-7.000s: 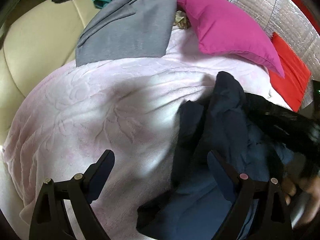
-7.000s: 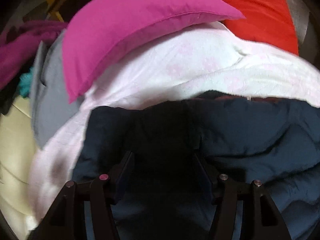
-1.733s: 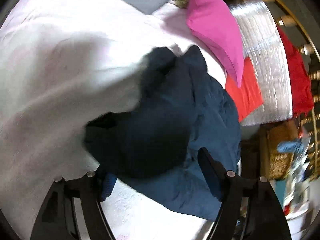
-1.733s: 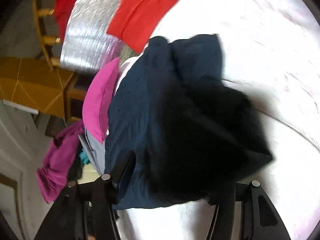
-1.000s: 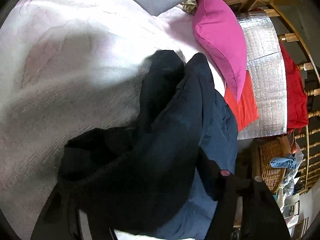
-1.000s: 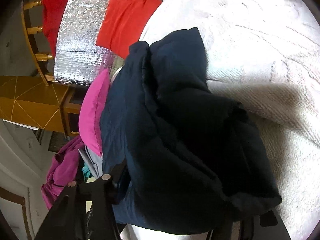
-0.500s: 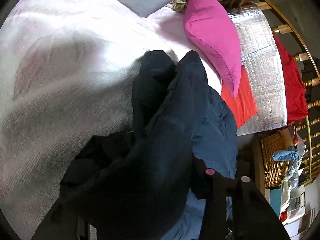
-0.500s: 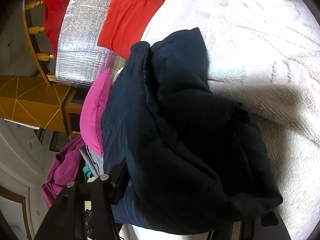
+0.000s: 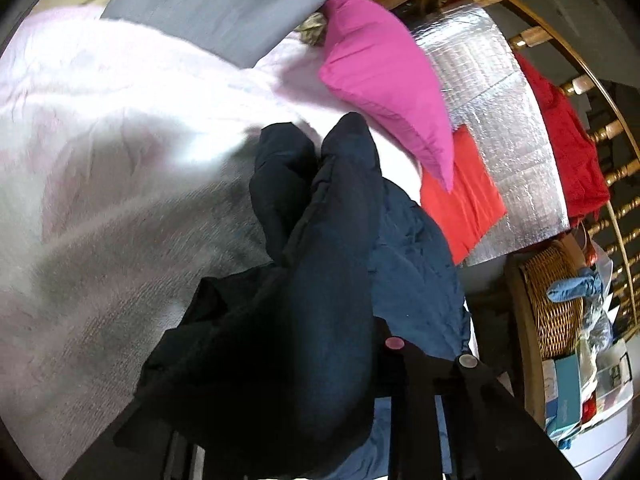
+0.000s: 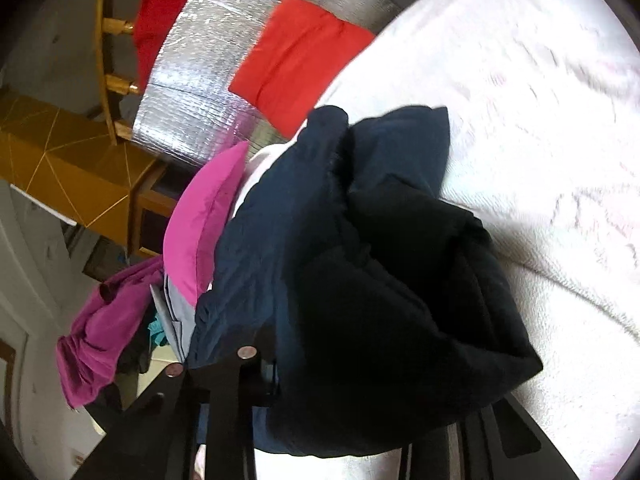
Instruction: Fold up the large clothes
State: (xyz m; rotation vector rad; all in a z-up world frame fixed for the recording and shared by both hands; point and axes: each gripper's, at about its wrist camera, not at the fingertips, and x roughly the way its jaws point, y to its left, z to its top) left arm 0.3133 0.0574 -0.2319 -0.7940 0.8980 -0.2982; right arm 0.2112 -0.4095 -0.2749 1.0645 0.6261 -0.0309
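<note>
Bedding fills most of both views: a pale pink, textured blanket (image 9: 120, 184) spread over a bed, bright where light falls on it and grey in the shadow beside the clothing. On it lies a bulky navy-blue padded jacket (image 9: 320, 288), bunched into thick folds, its far end reaching toward a magenta pillow (image 9: 384, 80). Beyond that pillow sit a flat orange-red cushion (image 9: 460, 200) and a sheet of silver quilted foil (image 9: 500, 120), which leans against a curved wooden headboard with turned spindles (image 9: 608, 132). A red cloth (image 9: 568, 140) hangs over that rail. A grey folded garment (image 9: 224, 4) lies at the far edge of the blanket. Off the bed's side stand a woven wicker basket (image 9: 556, 304) and some boxes and bags, too blurred to name. The right wrist view shows a mustard-yellow cabinet with thin pale lines (image 10: 68, 176) and a purple garment (image 10: 104, 328) heaped past the pillow.

The left tool (image 9: 280, 420) has just been closing, and its jaws are narrow with jacket folds bunched between them; the fabric covers one finger. The right tool (image 10: 360, 400) has likewise just been closing on the jacket's near edge, apparently gripping it, though the cloth hides the pads.
</note>
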